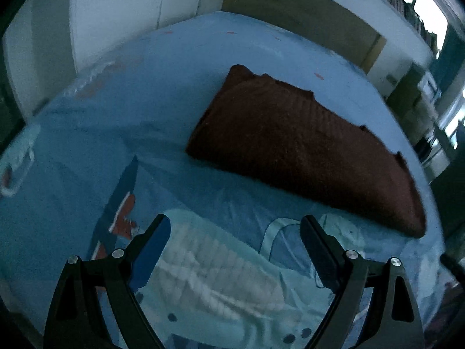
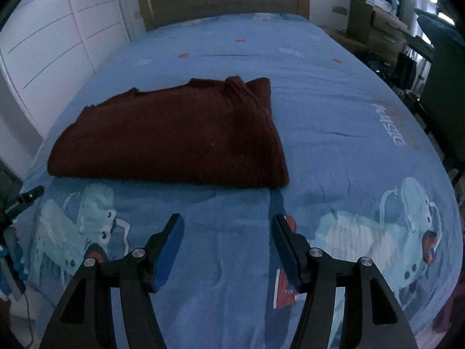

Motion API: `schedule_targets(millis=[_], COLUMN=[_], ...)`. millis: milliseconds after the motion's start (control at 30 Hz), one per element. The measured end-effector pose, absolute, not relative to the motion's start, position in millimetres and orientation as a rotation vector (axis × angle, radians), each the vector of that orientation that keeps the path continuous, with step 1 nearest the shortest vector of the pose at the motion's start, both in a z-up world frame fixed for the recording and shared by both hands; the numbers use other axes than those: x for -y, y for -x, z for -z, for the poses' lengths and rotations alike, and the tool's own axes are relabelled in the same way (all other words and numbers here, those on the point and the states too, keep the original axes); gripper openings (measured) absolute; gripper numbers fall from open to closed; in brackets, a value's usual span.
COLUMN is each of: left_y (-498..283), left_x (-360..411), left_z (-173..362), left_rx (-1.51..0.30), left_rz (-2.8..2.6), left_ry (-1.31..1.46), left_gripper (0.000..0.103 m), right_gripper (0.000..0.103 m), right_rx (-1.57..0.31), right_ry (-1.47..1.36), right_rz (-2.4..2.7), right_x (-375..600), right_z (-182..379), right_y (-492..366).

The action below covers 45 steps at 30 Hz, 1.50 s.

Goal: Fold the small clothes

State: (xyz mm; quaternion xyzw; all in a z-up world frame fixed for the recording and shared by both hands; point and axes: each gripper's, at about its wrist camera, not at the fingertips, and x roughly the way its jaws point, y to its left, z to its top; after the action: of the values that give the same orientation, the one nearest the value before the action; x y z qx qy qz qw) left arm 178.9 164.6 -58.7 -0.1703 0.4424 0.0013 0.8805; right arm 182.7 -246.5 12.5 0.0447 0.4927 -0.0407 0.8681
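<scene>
Dim bedroom, blue printed bed cover point(image 2: 334, 93). Maroon garment point(image 2: 171, 136) folded flat mid-bed, nearer the left edge, set clear for stacking (judged). Left gripper point(image 1: 235, 232) wide open, empty. Right gripper point(image 2: 228, 226) part-open, empty, short of the garment's near edge.

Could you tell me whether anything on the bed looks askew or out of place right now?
Nothing stands out. The dark red garment lies folded flat on the blue bedspread, and both tongs are open and empty.
</scene>
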Motion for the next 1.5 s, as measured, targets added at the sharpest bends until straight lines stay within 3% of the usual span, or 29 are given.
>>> schedule_targets(millis=[533,933,1200,1367,1500], left_y=[-216.9,-276.1,-311.1,-335.3,-335.7], left_x=[-204.1,-247.4,-266.2,-267.4,-269.4], left_z=[80.1,105.9,120.4,125.9,129.4], left_rx=[-0.905,-0.789,-0.689,-0.702,-0.717], left_rz=[0.125,0.14,0.208,0.203,0.167], left_ry=[0.794,1.093,1.281,1.309,1.34], left_gripper=[0.085,0.076,0.06,0.036,0.025], right_gripper=[0.066,0.066,0.066,0.066,0.066], right_rx=[-1.066,-1.084,-1.109,-1.102,-1.09], right_ry=[-0.133,-0.187,-0.183,-0.193,-0.205], right_rz=[0.086,0.11,0.098,0.102,0.105], right_x=[257.9,293.2,300.2,308.3,315.2], right_z=[12.6,29.9,42.8,42.6,40.5], right_y=[-174.5,-183.2,-188.3,-190.7,-191.6])
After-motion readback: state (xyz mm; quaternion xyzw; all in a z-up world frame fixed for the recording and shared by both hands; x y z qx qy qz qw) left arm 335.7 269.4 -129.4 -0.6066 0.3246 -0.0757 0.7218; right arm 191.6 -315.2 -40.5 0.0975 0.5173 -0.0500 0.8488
